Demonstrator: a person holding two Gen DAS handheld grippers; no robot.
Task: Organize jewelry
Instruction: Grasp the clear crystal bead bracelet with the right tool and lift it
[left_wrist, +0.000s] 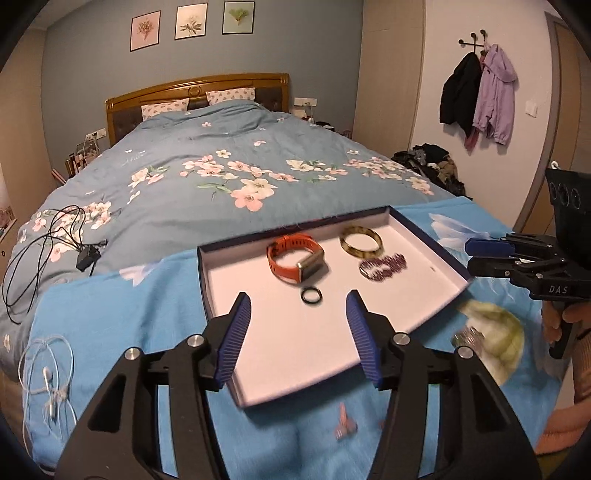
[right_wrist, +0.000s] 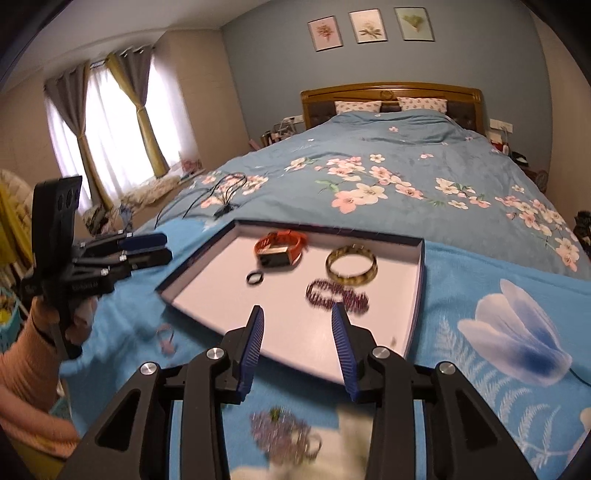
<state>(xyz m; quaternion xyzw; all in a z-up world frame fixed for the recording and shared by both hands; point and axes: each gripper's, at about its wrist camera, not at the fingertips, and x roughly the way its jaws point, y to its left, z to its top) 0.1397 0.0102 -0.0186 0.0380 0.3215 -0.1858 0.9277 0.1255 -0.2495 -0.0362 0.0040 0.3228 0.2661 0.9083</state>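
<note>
Left gripper (left_wrist: 299, 325) held over the near edge of the tray (left_wrist: 391, 218), blue pads (left_wrist: 236, 332) spread well apart with nothing between them and nothing touched. Right gripper (right_wrist: 297, 343) likewise raised above the near side of the tray, pads parted a little less widely, empty, clear of every piece. Both seen from the side in the opposite view as well, gripped by a hand (right_wrist: 79, 321) in a peach sleeve (right_wrist: 22, 354). Inside the shallow white tray with dark walls, resting on a bright blue flowered cloth (right_wrist: 480, 280) at the foot of the bed (left_wrist: 207, 147): an orange watch (left_wrist: 295, 258) toward the back, a small black ring (left_wrist: 311, 295) just in front of it, a mottled yellow-brown bangle (left_wrist: 361, 240) to the right, and a dark purple beaded bracelet (left_wrist: 382, 266) just in front of the bangle. Outside the tray, on the cloth near the person: a blurred silvery-lilac beaded piece (right_wrist: 284, 435) below the right gripper, and a small pink item (left_wrist: 343, 424), too blurred to identify. Black cable (left_wrist: 44, 254) and white earphones (left_wrist: 48, 373) lying on the bedding to the left.
</note>
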